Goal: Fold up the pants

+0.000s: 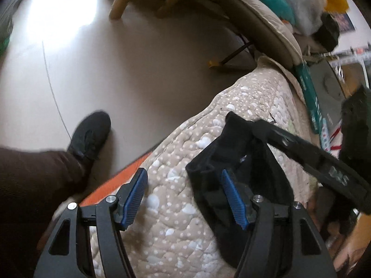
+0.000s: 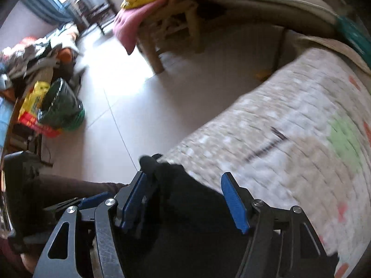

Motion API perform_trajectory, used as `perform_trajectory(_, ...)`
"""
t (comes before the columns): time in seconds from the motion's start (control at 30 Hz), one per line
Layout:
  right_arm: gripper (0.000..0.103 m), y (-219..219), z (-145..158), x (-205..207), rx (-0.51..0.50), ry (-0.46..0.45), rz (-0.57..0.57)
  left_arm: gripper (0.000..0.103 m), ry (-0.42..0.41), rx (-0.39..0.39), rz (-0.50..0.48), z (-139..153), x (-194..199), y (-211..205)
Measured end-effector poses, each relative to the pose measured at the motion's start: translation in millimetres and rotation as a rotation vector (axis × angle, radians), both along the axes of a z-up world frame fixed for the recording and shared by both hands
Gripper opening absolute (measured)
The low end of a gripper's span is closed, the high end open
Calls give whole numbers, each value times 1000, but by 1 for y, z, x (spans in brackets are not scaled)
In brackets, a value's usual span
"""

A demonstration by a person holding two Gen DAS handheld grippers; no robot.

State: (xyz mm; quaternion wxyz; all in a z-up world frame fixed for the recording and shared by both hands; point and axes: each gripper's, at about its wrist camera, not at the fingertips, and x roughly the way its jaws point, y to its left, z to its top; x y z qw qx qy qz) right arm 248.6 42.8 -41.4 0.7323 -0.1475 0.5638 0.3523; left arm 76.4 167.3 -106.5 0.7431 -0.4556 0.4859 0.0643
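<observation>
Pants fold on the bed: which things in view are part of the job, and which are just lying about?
Job: black pants, quilt, left gripper, right gripper.
Lying about: wooden stool, pink cloth, green bag, teal box.

One pair of black fabric pants (image 1: pixel 243 162) lies at 5 o'clock on one beige quilted bedcover (image 1: pixel 180 208). Two black grippers with blue pads: left (image 1: pixel 184 199), right (image 2: pixel 189 200). One black shoe (image 1: pixel 90 136) at 9 o'clock.
</observation>
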Motion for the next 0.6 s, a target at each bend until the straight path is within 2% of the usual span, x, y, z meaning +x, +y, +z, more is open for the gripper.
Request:
perform_trajectory(0.07,72,17,-8,6,-32,17,39,65,-1,-22,10,1,-3,0)
perform_trajectory(0.23,72,45,-22,6,-97,62,123,65,-69,30,0,21,-12,0)
perform_trajectory(0.37,71,51,-29,1,-123,81,161,65,-89,43,-12,26,-15,-4)
perform_trajectory(0.53,71,48,-24,5,-106,100,130,66,-122,70,-3,36,-18,-6)
perform_trajectory(0.6,72,45,-21,7,-92,103,112,71,-140,83,-25,37,-14,-12)
